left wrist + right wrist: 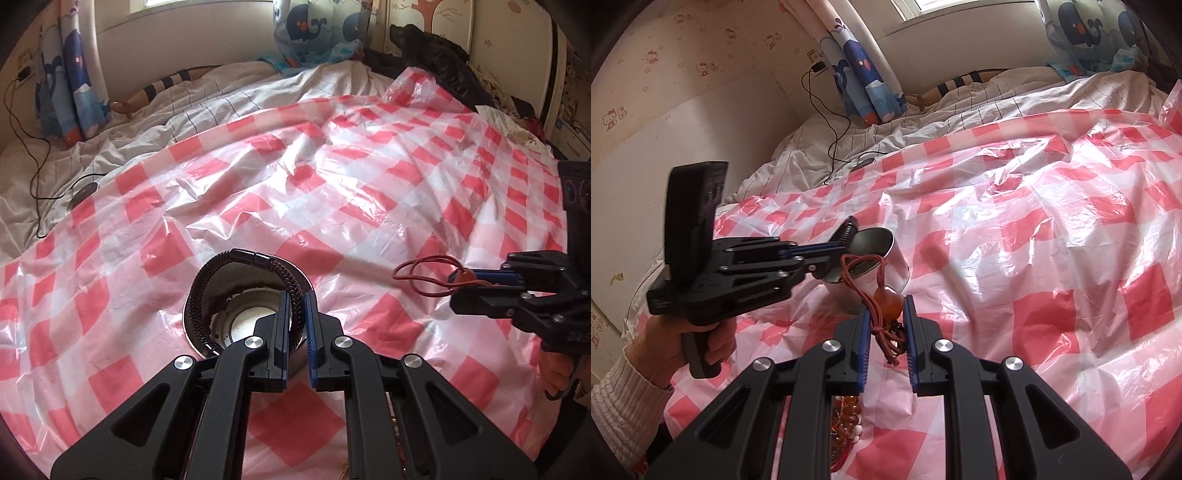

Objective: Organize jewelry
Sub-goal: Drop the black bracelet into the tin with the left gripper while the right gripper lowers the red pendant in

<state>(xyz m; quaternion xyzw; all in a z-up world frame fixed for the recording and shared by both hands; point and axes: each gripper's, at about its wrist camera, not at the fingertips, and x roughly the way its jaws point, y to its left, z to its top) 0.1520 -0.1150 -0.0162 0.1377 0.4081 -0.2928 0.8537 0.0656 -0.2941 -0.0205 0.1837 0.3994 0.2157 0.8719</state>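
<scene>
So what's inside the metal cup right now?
In the left wrist view, the metal cup shows a pale, bare bottom. The braided leather bracelet drapes over its rim, held by the left gripper. The jaws hide the near side of the interior.

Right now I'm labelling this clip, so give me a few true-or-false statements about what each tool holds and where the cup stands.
1. The left tool grips a dark braided leather bracelet over the metal cup. True.
2. The right tool is empty. False: it pinches a red cord with an orange bead.
3. The cup stands on a bare wooden table. False: it stands on the pink-and-white checked plastic sheet.
4. A black cable trails across the white bedding. True.
</scene>
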